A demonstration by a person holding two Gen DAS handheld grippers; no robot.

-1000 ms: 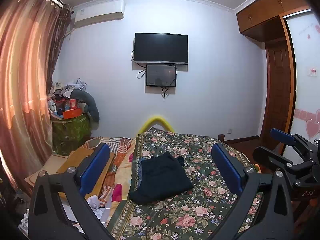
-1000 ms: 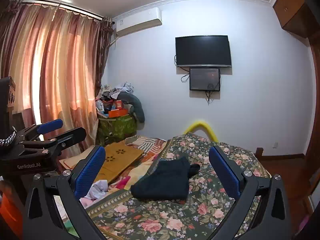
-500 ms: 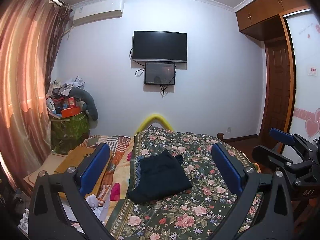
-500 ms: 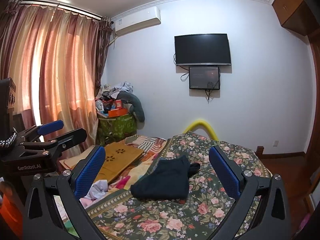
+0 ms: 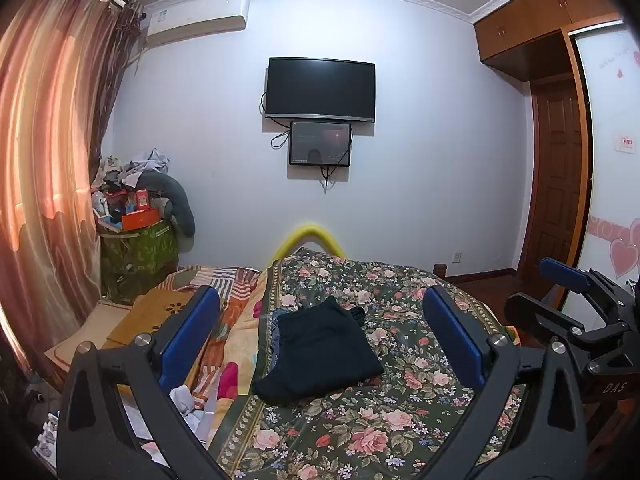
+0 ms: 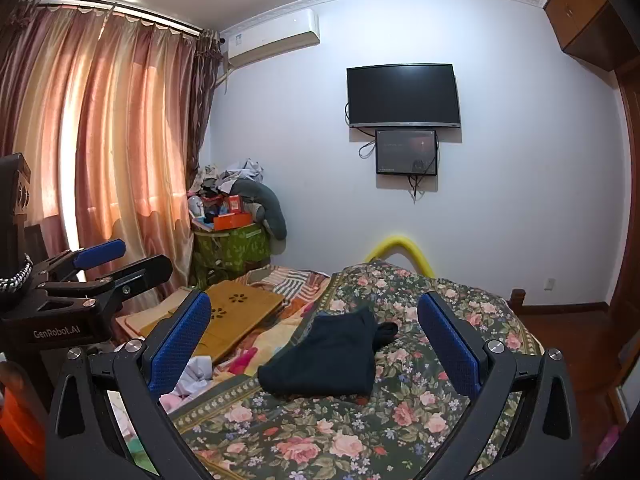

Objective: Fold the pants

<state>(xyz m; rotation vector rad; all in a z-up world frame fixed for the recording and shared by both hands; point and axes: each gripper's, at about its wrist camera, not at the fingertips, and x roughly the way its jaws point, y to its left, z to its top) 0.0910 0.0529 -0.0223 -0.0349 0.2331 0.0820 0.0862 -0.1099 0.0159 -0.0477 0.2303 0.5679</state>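
Pants point(image 5: 320, 350), dark and already doubled into a compact bundle, lie on the floral bedspread point(image 5: 400, 400) near its left border. In the left wrist view they sit ahead of and below the left gripper point(image 5: 320, 336), framed between its two blue pads point(image 5: 188, 336), which stand wide apart and hold nothing. The bundle's long axis runs away from the camera toward the wall-mounted television point(image 5: 320, 88), leaning slightly to the right at its near end. The right gripper point(image 5: 568, 304) shows at the right edge, raised well clear of the cloth; only part of it is in frame. A scrap of bluish fabric peeks out along the bundle's left side, and whether it belongs to the pants cannot be told.

From the right wrist view the pants point(image 6: 332, 360) again lie between the fingers of the right gripper point(image 6: 320, 344), spread wide and empty, with the bundle a little left of centre. The left gripper point(image 6: 100, 276) appears at the left edge, also open with nothing between its fingers. Both grippers look about equally far from the pants, so neither is clearly nearer. A dark lump pokes out behind the bundle on the television side; it may be a cuff or waistband corner, too small to make out. The fold layers themselves are hidden.
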